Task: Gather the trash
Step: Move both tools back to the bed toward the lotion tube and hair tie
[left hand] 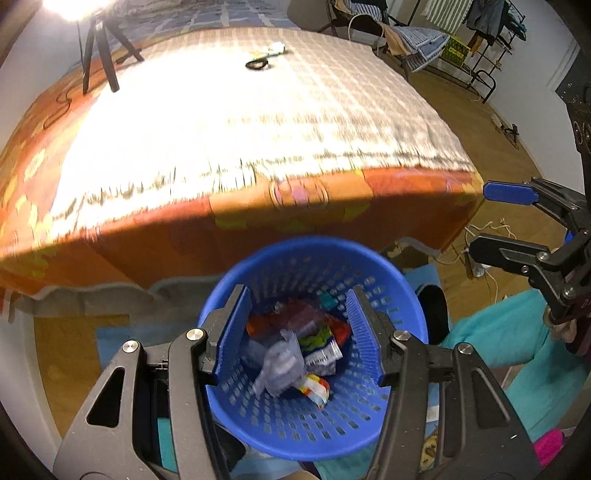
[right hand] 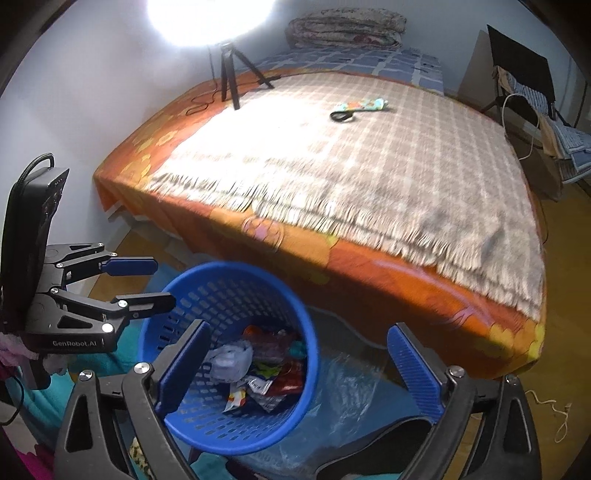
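A blue perforated basket [left hand: 314,242] [right hand: 236,266] stands on the floor at the foot of the bed. It holds several crumpled wrappers [left hand: 295,343] [right hand: 258,365]. My left gripper [left hand: 298,295] hangs over the basket mouth, its jaws apart with nothing between them. My right gripper [right hand: 300,326] is wide open and empty, over the basket's right rim and the floor beside it. Each gripper shows in the other's view: the right gripper [left hand: 491,221] and the left gripper [right hand: 155,284]. Far back on the bed lie a colourful wrapper [left hand: 276,48] [right hand: 364,105] and a black ring [left hand: 257,65] [right hand: 341,115].
The bed [right hand: 369,177] carries a checked fringed blanket over an orange sheet. A tripod lamp [right hand: 231,74] stands at its far left corner. Clear plastic [right hand: 343,387] and teal cloth [left hand: 517,332] lie by the basket. A chair with clothes [left hand: 406,33] and cables [left hand: 487,229] are to the right.
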A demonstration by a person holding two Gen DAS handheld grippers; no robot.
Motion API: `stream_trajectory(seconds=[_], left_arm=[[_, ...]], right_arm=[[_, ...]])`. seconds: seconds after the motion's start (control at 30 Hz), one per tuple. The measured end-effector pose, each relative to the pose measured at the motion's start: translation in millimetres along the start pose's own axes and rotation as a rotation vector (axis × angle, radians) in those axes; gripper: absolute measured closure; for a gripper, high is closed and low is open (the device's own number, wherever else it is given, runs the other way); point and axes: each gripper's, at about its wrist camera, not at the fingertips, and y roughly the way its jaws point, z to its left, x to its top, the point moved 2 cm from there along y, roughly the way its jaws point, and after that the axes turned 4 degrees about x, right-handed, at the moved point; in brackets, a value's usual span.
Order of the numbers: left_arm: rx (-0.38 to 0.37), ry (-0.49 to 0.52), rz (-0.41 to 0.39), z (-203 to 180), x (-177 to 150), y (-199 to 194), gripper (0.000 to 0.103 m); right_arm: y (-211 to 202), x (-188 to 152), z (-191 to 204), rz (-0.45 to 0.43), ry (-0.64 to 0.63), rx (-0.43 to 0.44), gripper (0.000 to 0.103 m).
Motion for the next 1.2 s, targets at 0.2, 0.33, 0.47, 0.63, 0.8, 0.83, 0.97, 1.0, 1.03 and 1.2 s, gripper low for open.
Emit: stream_trajectory(seconds=[0.2,0.33,0.47,0.63,0.8,0.83,0.97,1.0,1.03,1.2], left_arm=[[-0.009,0.03,-0.049,4.1,38.8,1.8,0.047],[0.007,0.061,-0.09,8.0,70.6,8.4,0.047],[0.005,0.033,-0.111,20.3,106.1,19.8,0.047],[0.004,0.002,-0.151,35.3,152.8,36.1,0.047],[0.006,0.009,-0.187,42.8,192.1,53.3,0.047],[0.002,0.007,-0.192,44.0,199.4,57.3,0.047],[-0.008,-0.006,-0.201,49.9,224.5,74.9,0.047],[-0.01,-0.007,-0.2,51.4,229.7,79.3,0.047],[-0.011,-0.004,-0.198,52.6,235.5,85.3,0.047],[-0.015,0.002,-0.181,57.2,255.4,112.1,0.047]], right_arm=[[-10.3,29.5,-20.1,-0.053,-0.012,-0.032,0.005],[-20.6,56.1,-38.8,-0.135,-0.035,-0.066,0.003],[-24.3,88.8,-60.4,-0.183,-0.032,-0.076,0.003],[-13.8,136.2,-91.1,-0.205,0.026,-0.058,0.003],[10.4,183.2,-111.2,-0.213,0.049,-0.035,0.011],[18.0,193.7,-116.1,-0.21,0.064,-0.011,0.014],[45.5,224.0,-135.4,-0.191,0.147,0.062,0.026],[54.5,233.5,-141.2,-0.191,0.169,0.083,0.027],[59.8,237.8,-143.3,-0.193,0.179,0.092,0.029],[100.3,267.3,-159.7,-0.188,0.23,0.13,0.04]])
